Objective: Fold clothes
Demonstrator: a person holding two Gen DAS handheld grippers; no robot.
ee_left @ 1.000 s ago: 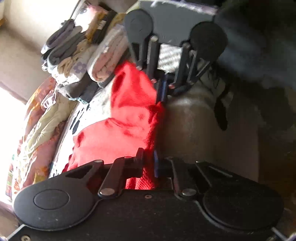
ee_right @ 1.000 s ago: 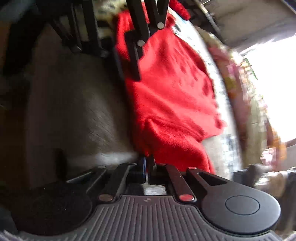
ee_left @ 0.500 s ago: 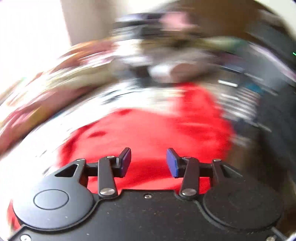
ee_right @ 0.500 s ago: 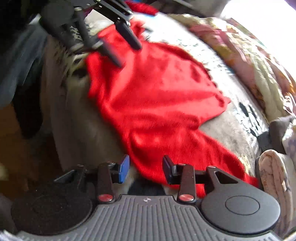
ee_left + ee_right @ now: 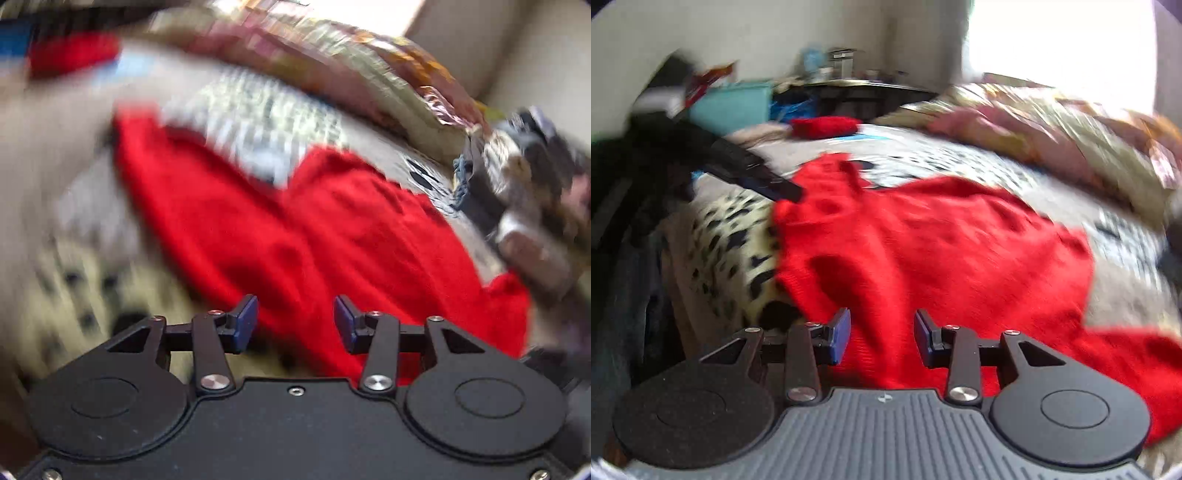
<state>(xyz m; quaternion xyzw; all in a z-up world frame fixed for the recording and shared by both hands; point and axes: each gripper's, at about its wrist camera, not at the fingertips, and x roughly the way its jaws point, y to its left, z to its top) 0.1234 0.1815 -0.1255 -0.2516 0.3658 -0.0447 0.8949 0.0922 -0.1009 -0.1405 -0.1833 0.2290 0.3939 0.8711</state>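
since the red garment lies spread on the bed, both tools, left tool and right tool, hover parted and empty, free to grab edges.

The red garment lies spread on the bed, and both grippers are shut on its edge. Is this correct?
Not quite. The red garment does lie spread on the bed, but both wrist views show the left gripper and right gripper open, holding nothing.
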